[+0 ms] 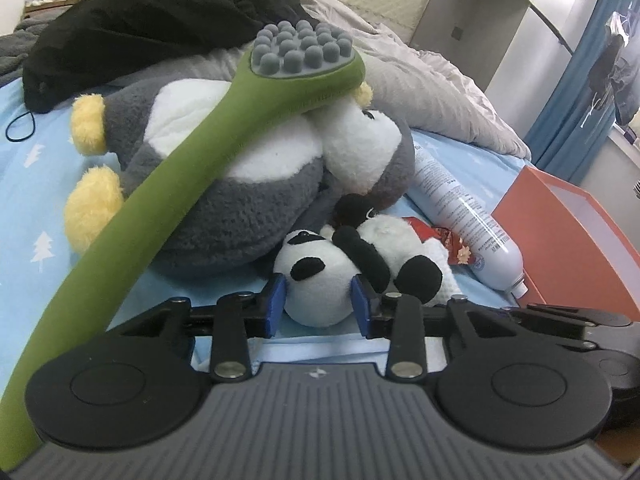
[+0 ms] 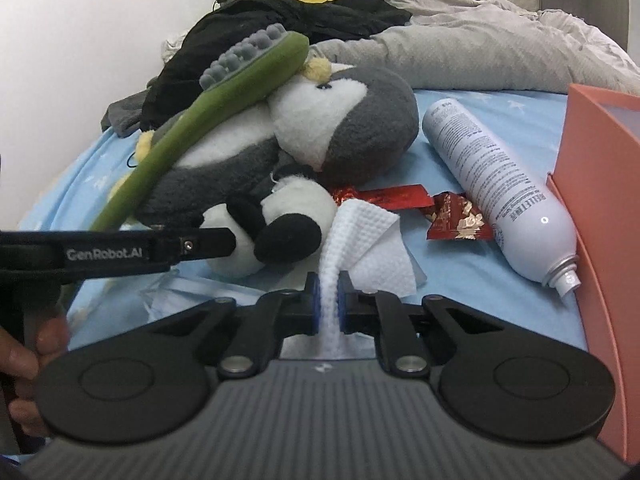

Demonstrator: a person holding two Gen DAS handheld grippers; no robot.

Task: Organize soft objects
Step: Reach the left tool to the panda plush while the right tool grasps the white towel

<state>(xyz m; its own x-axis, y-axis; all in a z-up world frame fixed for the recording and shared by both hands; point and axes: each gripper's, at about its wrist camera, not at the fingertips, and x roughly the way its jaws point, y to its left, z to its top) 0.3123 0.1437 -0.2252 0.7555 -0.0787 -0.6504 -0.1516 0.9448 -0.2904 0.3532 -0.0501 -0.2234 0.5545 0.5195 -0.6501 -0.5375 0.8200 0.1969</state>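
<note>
Left gripper (image 1: 319, 304) clamps the panda plush's (image 1: 320, 280) head between its blue pads, on the blue bedsheet (image 1: 36, 184). Right gripper (image 2: 328, 300) is pinched tight on a white cloth (image 2: 360, 236). Penguin plush (image 1: 248, 184) lies at 12 o'clock of the panda, green massage brush (image 1: 168, 184) across it.

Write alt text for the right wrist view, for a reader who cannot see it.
The right gripper pinches a white waffle-textured cloth on a light blue bedsheet. Behind it lie a small panda plush, a grey penguin plush under a green massage tool, red wrappers and a white spray can beside an orange box.
</note>
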